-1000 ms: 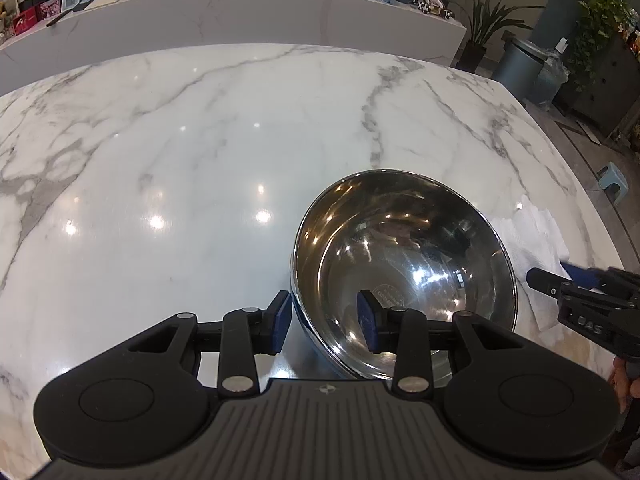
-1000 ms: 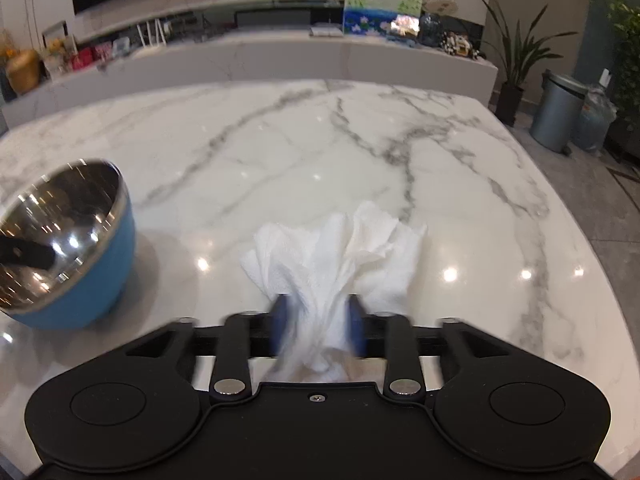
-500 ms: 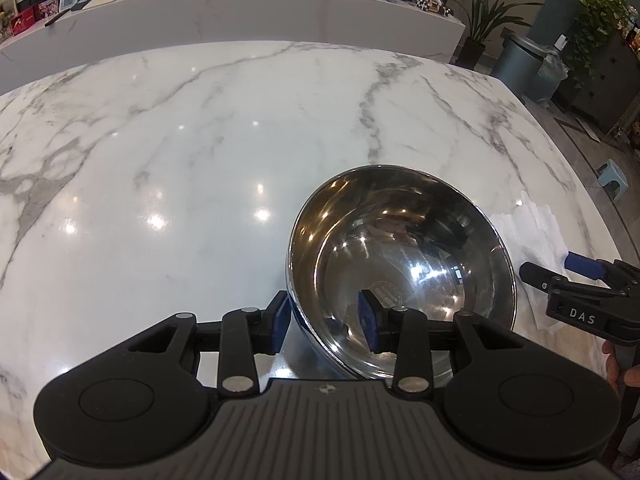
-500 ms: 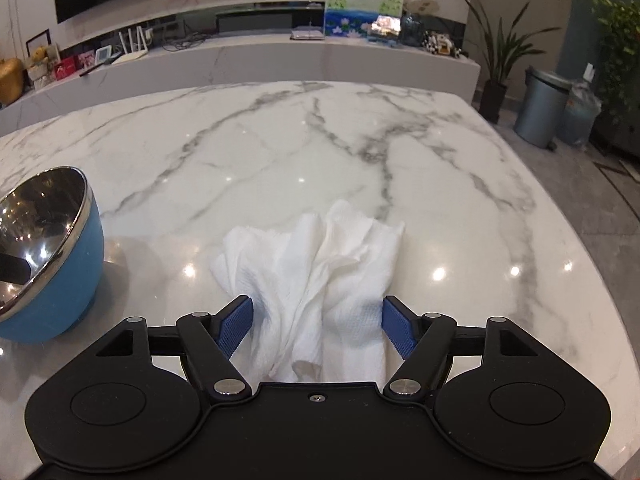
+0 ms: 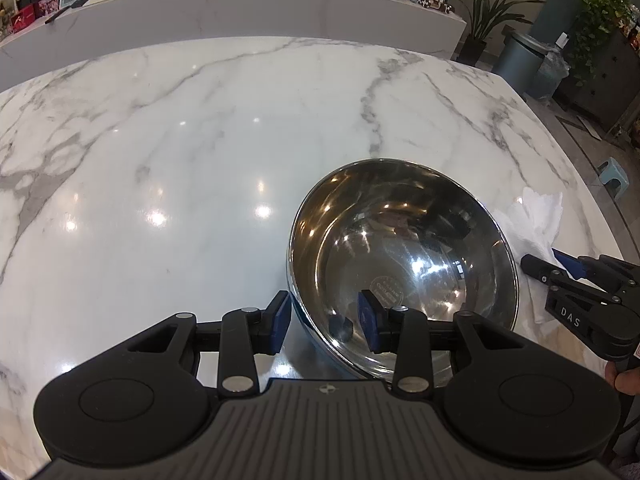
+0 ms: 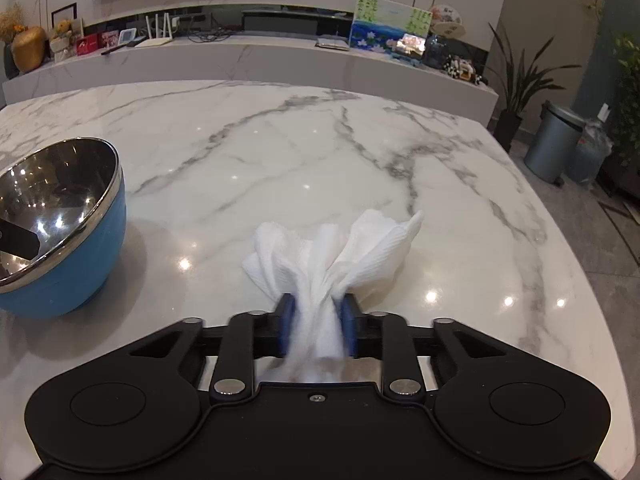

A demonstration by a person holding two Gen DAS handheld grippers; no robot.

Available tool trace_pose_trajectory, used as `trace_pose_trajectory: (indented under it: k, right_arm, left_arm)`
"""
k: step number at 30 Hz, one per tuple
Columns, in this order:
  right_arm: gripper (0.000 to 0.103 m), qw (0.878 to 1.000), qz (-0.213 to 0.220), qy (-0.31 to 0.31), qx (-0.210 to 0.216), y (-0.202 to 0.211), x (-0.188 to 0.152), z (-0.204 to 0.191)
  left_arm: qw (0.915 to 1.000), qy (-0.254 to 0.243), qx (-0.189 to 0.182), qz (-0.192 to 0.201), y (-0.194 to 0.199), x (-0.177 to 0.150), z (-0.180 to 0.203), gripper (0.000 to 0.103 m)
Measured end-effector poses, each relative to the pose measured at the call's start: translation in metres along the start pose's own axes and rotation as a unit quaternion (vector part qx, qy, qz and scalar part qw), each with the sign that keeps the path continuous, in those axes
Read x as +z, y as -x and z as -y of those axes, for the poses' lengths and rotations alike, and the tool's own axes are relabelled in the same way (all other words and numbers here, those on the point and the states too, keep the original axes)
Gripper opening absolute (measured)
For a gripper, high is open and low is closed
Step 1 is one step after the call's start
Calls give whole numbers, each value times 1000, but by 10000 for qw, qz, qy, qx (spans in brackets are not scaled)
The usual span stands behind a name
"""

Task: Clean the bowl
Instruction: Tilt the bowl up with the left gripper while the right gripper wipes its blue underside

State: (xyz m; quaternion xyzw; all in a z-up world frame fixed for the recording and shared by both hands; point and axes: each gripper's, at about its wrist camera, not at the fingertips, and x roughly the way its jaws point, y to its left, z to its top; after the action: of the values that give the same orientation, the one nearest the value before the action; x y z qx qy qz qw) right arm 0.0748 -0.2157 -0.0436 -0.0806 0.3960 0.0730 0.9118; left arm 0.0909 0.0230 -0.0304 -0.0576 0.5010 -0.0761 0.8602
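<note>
In the right wrist view, low in the middle, the right gripper [image 6: 316,326] has just been closing its jaws, and now the blue pads pinch a bunched white paper towel [image 6: 332,256] between them. The loose end fans up & away from the pads, toward the middle of the frame. It looks like most of the towel still touches the marble table [image 6: 320,152], but I can't tell for sure.

The bowl [image 6: 60,216] sits at the left edge of that view, blue outside, shiny metal inside, near the towel but not touching it. So the bowl is to the left of the jaws, and its open top faces up.

In the left wrist view, low in the middle, the left gripper [image 5: 324,322] holds the bowl's [image 5: 400,248] near rim: one pad is outside the wall, one pad is inside. It seems to keep the bowl steady. The right gripper [image 5: 560,266] shows at the right edge, just past the bowl's right side, w/ the towel [image 5: 536,216] under it.

My guess for the next move: the right hand must lift the towel, go left over the rim & down inside. The right hand is the one w/ the towel, so it does the wiping. The inside looks bare & not yet wiped.

Far back: a long counter [image 6: 248,60] and a bin [image 6: 554,144] at right.
</note>
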Motion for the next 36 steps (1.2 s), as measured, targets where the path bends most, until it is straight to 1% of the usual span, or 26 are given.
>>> trace_pose_trajectory:
  k: [2,6,8,13,16,18,21,29,36]
  right_arm:
    - [18,9999,61,-50,69,4,1,0]
    - [18,9985,479,44,254,27,11,-10]
    - [18,9976,611,99,317,37,14,-17]
    - [18,9955,740,431,414,52,14,-41]
    - [18,9942,757,567,505,55,12,-52]
    - [18,9935,752,640,568,56,11,-57]
    - [18,9924,741,762,627,57,9,-64]
    - [18,9906,635,1004,678,54,6,-74]
    - [18,9901,415,1113,745,49,-4,-81]
  left_arm:
    - [10000,-5,7,6,0,0,0,35]
    - [10000,-4,27,10,0,-1,1,35]
    - [10000,23,24,7,0,0,1,35]
    - [10000,55,12,28,1,-1,-1,35]
    - [10000,37,17,44,2,-1,-1,34]
    - [10000,12,-23,23,2,-1,-1,28]
    - [10000,-22,18,30,1,-2,0,26]
    - [9999,-94,91,12,-1,-1,2,25]
    - [9999,-105,85,-18,-3,-2,2,25]
